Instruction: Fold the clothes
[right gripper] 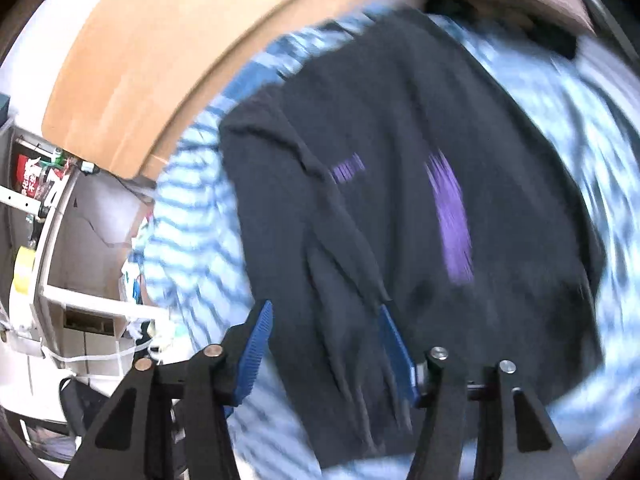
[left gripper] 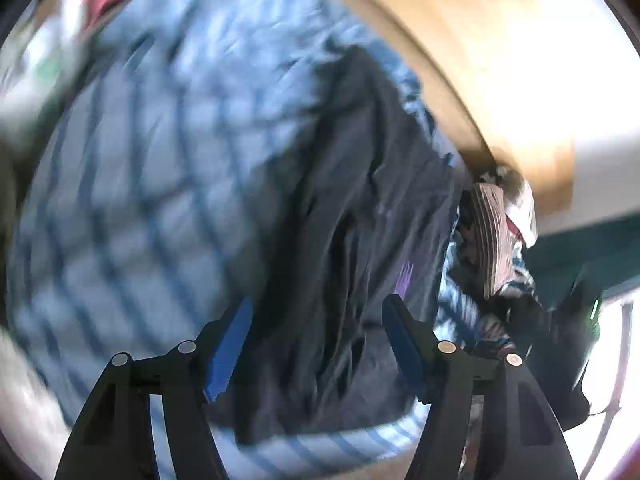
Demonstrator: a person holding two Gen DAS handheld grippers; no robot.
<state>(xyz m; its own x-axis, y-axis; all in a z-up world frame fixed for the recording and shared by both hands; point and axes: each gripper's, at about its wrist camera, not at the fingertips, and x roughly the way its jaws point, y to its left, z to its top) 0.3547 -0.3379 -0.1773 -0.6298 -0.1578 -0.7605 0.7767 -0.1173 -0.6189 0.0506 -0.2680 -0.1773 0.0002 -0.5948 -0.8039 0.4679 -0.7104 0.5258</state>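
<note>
Left gripper (left gripper: 318, 312): jaws spread wide, blue pads (left gripper: 228, 350) facing each other with nothing pinched between them. The gap frames a dark garment (left gripper: 360, 208), which lies rumpled with lengthwise creases directly ahead of the fingertips. Whether the fingers touch the cloth cannot be told; the view is motion-blurred.

Right gripper (right gripper: 324, 320): jaws likewise spread, pads (right gripper: 254, 354) apart, holding nothing. The same dark garment (right gripper: 400, 200) fills the space between and beyond the fingers. Two purple marks (right gripper: 452, 216) show on its upper surface, smeared by blur and unreadable.

The dark garment rests on a blue-and-white striped sheet (right gripper: 192, 232), which extends past it on all visible sides. In the left wrist view the sheet (left gripper: 152, 152) covers most of the frame to the left of the garment.

Beyond the sheet, a tan board (right gripper: 168, 60) runs along its far edge. In the left wrist view, a heap of mixed clothes (left gripper: 496, 240), including a pink-striped piece, lies to the right of the dark garment, near the board (left gripper: 460, 48). In the right wrist view, pale shelving (right gripper: 60, 272) with small items stands at far left, well apart from the garment.
</note>
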